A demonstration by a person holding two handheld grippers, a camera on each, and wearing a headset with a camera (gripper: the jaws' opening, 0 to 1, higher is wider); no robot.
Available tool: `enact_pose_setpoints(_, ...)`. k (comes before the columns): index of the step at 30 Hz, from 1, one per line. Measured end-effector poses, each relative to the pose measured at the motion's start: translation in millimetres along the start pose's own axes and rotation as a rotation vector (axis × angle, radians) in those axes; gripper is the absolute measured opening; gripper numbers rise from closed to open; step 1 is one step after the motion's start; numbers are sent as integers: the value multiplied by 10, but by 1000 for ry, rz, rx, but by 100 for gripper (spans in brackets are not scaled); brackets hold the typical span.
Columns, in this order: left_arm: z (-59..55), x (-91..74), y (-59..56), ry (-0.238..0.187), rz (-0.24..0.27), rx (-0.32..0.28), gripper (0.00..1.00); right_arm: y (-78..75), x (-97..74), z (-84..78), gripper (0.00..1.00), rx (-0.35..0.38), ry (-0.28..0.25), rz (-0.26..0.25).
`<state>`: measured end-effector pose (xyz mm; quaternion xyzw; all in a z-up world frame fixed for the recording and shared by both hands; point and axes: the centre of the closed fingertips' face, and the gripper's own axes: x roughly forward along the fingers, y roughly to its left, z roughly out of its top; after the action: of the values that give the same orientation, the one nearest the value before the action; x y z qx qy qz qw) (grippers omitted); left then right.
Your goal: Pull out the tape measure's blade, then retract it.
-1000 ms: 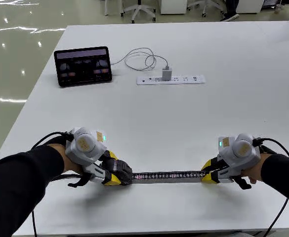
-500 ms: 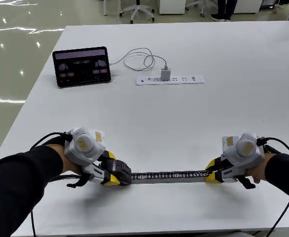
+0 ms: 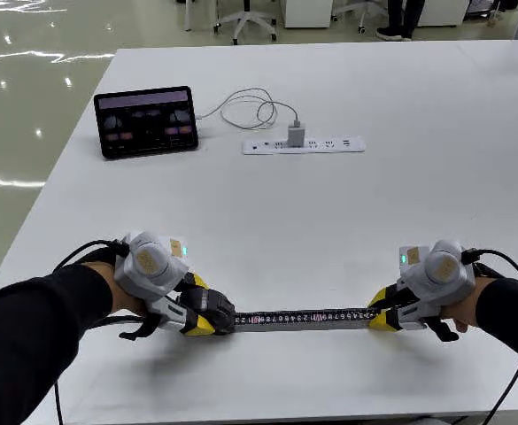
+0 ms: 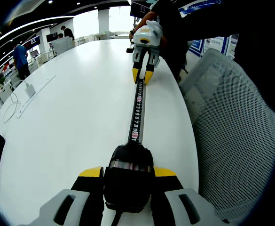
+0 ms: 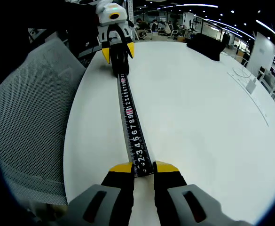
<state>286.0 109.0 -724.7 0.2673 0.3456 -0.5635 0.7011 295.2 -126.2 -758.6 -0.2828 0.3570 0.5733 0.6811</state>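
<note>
Along the near edge of the bench [image 3: 329,221]: tape measure case [image 4: 128,181] clamped in my left tongs [image 3: 198,317], blade [image 5: 130,117] stretched straight between, its tip pinched in my right tongs [image 5: 143,168]; I judge a straight, level pull best, case pinned, grip firm against snap-back.

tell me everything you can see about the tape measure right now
The tape measure has a chunky black case, clamped between the left gripper's yellow-tipped jaws, and a dark blade printed with pale numerals and a few red ones. The blade is drawn out straight and lies flat on the white table. Its free end sits between the right gripper's jaws.
</note>
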Motion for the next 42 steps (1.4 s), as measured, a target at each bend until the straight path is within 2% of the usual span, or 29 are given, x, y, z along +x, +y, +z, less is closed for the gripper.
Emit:
enact_pose_setpoints(16, 4, -1, 8, -7, 8, -9, 34, 1, -2, 2, 11, 5, 1, 4)
enact_pose_setpoints(19, 9, 0, 9, -5, 10, 8, 34, 1, 2, 10, 11, 13, 3, 2)
enact_pose_setpoints(27, 29, 4, 25, -36, 35, -7, 35, 4, 7, 19, 13, 2, 2, -22)
enact_pose_setpoints(31, 21, -13, 37, -36, 47, -6, 36, 4, 7, 26, 14, 18, 3, -27)
enact_pose_setpoints(32, 24, -44, 75, -42, 65, -18, 38, 4, 4, 27, 14, 35, 2, -29)
enact_pose_setpoints(33, 25, -67, 106, -49, 81, -56, 42, -2, -2, 37, 14, 37, -3, -34)
enact_pose_setpoints(36, 52, -139, 177, -90, 114, -97, 49, -28, -41, 85, 18, 51, -31, -56)
enact_pose_setpoints(38, 47, -183, 235, -97, 148, -136, 55, -35, -49, 86, 19, 54, -36, -61)
enact_pose_setpoints(40, 2, -243, 309, -91, 185, -212, 64, -43, -65, 99, 20, 62, -43, -68)
enact_pose_setpoints(41, -17, -265, 323, -94, 182, -252, 67, -51, -73, 95, 20, 64, -46, -73)
enact_pose_setpoints(42, -16, -278, 330, -101, 180, -265, 71, -58, -81, 97, 20, 67, -48, -76)
